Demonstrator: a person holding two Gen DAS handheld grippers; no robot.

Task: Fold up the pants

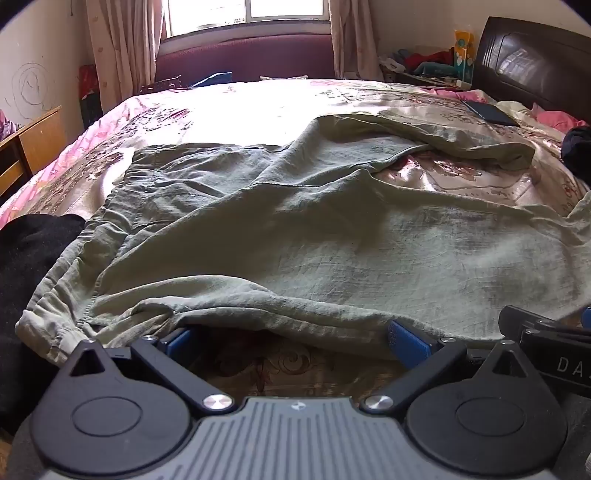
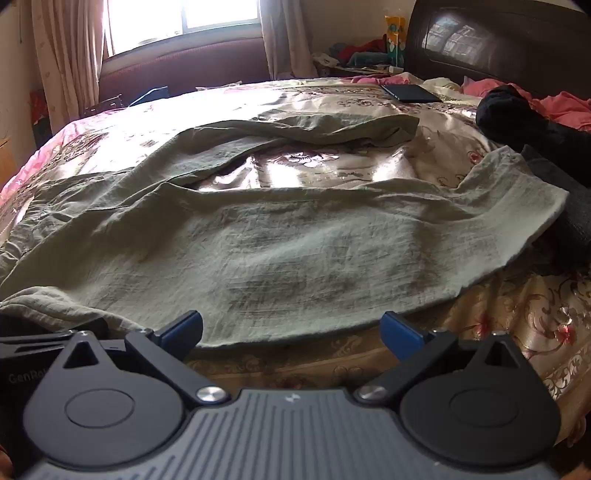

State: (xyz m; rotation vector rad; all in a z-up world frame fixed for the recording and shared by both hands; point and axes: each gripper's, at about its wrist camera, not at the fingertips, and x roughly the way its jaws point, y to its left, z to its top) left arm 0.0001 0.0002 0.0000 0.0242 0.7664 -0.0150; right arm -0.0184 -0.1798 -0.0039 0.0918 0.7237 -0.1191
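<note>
Two sets of tongs low at the near edge of the bed, both spread wide with blue pads apart. Left tongs at the hem of the olive-green pants, pads tucked at or just under a raised fold of cloth near the waistband end, gripping nothing. Right tongs just short of the near trouser leg, pads either side of its edge, nothing pinched between them either. Part of the right unit visible at the far right of the left wrist view.

Spread flat and wrinkled across the floral satin bedspread: the pants, elastic waistband toward the left, near leg running right to its cuff, far leg angled away, shiny bedspread showing between the two legs.

Black garment just beside the waistband on the left. Another dark garment near the cuff on the right. Farther back, a dark flat tablet or book on the bed, pink bedding, dark wooden headboard. Beyond, cluttered nightstand, curtains, bright window
</note>
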